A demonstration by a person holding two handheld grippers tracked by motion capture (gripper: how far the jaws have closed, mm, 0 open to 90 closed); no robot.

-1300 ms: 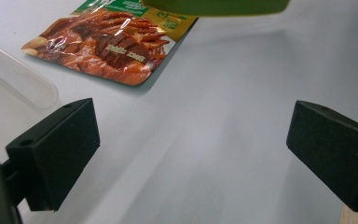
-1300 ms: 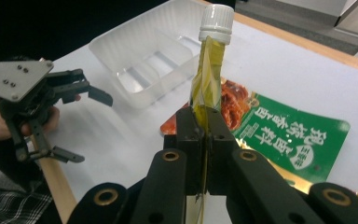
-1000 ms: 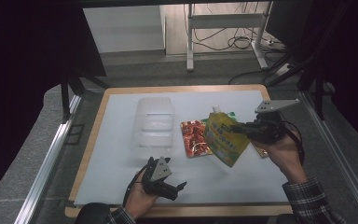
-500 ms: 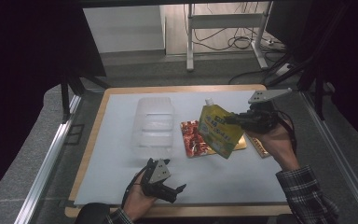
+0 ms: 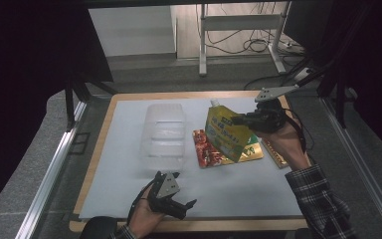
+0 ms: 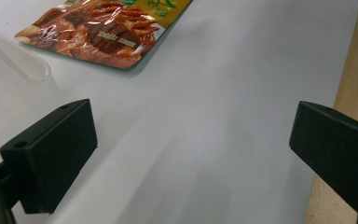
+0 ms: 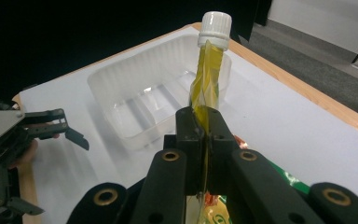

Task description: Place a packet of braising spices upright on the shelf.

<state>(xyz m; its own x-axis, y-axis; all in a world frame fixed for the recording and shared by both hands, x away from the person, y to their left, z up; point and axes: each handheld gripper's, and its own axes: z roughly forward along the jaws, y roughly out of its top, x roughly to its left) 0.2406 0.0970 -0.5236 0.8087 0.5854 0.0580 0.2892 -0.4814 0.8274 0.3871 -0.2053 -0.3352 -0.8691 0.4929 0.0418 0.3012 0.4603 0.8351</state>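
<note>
My right gripper (image 5: 239,120) (image 7: 204,122) is shut on the edge of a yellow spouted pouch (image 5: 224,130) (image 7: 207,77) with a white cap (image 7: 215,29), held upright in the air above the right half of the white mat. Below it a red-and-gold snack packet (image 5: 210,150) (image 6: 103,29) lies flat on the mat. A clear plastic tray (image 5: 164,133) (image 7: 144,98) sits empty to the left of the pouch. Near the mat's front edge my left gripper (image 5: 181,205) (image 6: 191,144) rests low, open, with nothing between its jaws.
A white mat (image 5: 129,164) covers a wooden board (image 5: 95,149) on the table. Another flat gold packet (image 5: 277,155) lies at the right edge under my right forearm. Metal rails (image 5: 54,164) run along both sides; a desk frame and cables stand beyond the far edge.
My right gripper has lifted the yellow pouch off the packets and carried it left and slightly up, standing it more upright. The left gripper has stayed put.
</note>
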